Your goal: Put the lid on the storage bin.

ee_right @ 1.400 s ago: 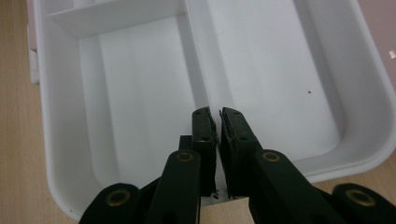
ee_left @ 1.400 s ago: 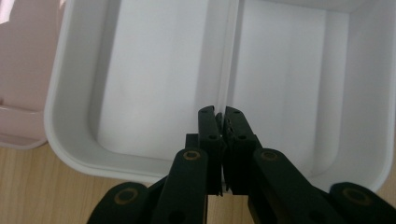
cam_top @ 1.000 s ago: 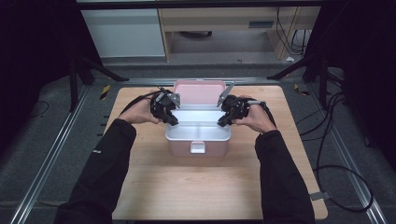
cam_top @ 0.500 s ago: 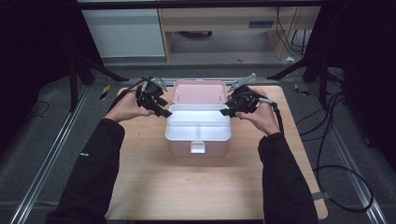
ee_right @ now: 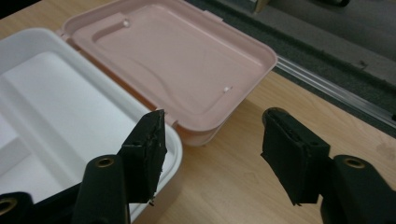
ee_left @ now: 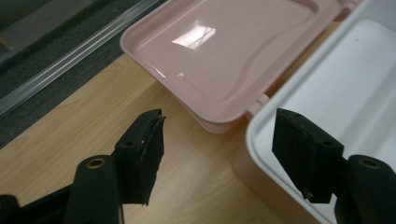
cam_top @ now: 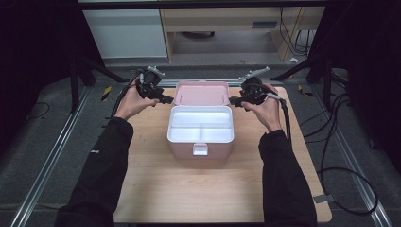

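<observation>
Since the earlier frames our hands have drawn outward off the pink box [cam_top: 200, 142], at frame centre, and the lid [cam_top: 201, 92] now lies flat behind it. The jaws of the left gripper [cam_top: 166, 100] and right gripper [cam_top: 233, 100] have just been opening; both stand released, holding nothing. We should back away level, clear of the white tray [cam_top: 200, 124].
</observation>
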Motion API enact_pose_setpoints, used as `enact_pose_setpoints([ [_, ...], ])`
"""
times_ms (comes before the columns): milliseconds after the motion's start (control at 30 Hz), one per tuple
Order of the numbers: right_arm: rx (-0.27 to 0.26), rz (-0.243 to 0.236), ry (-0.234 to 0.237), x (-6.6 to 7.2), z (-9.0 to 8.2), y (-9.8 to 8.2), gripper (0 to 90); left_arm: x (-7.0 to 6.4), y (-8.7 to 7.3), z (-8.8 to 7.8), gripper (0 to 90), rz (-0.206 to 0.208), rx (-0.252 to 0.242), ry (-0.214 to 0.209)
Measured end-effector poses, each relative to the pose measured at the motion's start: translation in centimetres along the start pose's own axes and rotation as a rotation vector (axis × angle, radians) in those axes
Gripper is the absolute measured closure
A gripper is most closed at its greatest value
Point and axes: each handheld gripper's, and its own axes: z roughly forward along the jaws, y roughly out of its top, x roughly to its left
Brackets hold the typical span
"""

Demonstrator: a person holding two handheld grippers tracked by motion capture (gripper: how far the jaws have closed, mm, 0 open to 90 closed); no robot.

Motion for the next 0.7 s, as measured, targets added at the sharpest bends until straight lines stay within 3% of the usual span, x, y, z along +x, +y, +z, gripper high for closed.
enact_pose_setpoints([
  [167,-0.074,0.059,-0.046,-0.5,1.2,0.2,37.3,0.7,0.0,1.5,30.8,-0.067,-0.019,0.027],
  [233,-0.092,0.083,-0.036,-0.8,1.9,0.3,37.1,0.8,0.1,2.0,29.9,-0.076,-0.020,0.041],
  [267,-0.094,0.098,-0.042,-1.0,2.4,0.3,37.0,1.1,0.2,2.3,30.0,-0.105,-0.042,0.039],
  [433,-0.075,0.153,-0.062,-2.1,5.1,0.2,35.2,1.9,0.1,3.8,29.1,-0.161,-0.070,0.030],
  [567,-0.040,0.181,-0.042,-2.6,6.9,-0.1,34.5,2.5,-0.1,5.0,27.0,-0.178,-0.078,0.012],
  [700,-0.029,0.195,-0.030,-2.7,8.1,0.2,33.1,2.8,-0.4,6.4,26.8,-0.189,-0.052,-0.008],
])
